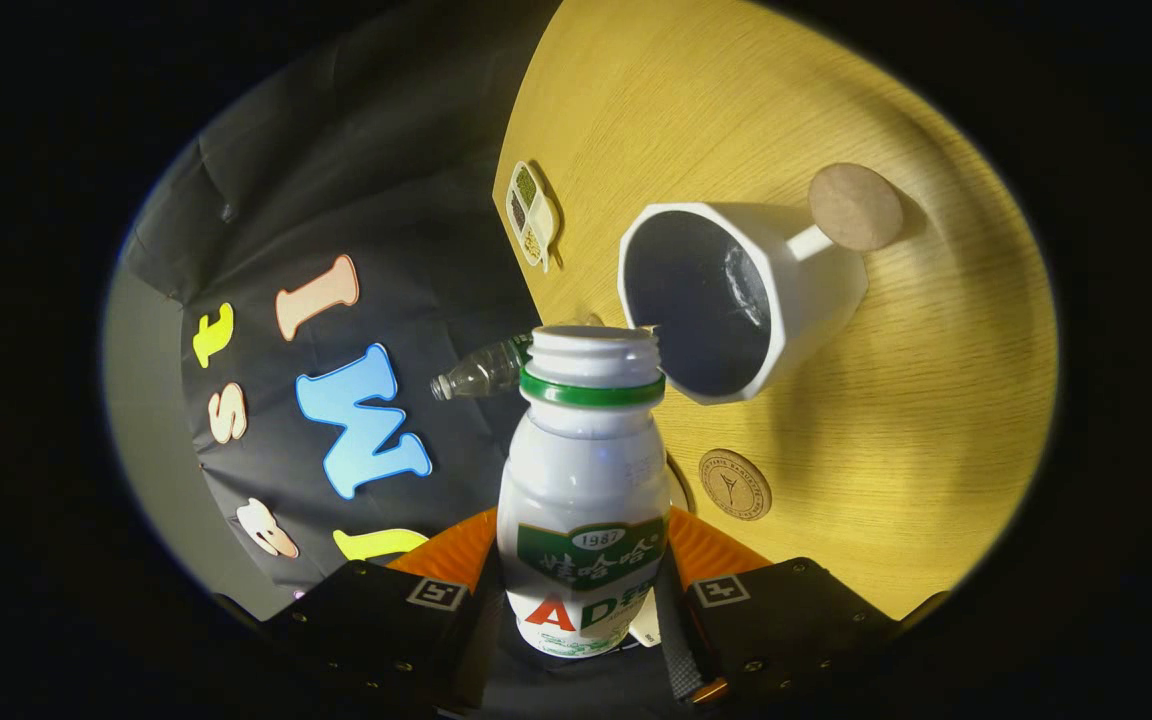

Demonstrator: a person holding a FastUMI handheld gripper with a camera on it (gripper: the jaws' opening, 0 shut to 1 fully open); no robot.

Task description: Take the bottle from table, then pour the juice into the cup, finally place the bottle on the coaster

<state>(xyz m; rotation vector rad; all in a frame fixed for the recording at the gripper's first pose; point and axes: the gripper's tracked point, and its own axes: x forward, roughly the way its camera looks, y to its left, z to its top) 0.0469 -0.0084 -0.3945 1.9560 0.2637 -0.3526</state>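
Observation:
My gripper (584, 600) is shut on a white juice bottle (584, 500) with a green neck ring and a green label; both fingers press its lower body. The bottle has no cap. The whole scene is tilted, and the bottle's open mouth (596, 345) sits right beside the near rim of a white angular cup (806, 290) with a dark inside. No stream of juice is visible. A small round cork coaster (734, 484) lies on the wooden table (936, 420), just right of the bottle's shoulder and nearer to me than the cup.
A larger round cork disc (854, 206) lies behind the cup's handle. A small divided seasoning box (532, 213) sits at the table's edge. A clear plastic bottle (481, 372) shows just past the juice bottle's neck, against the black cloth wall.

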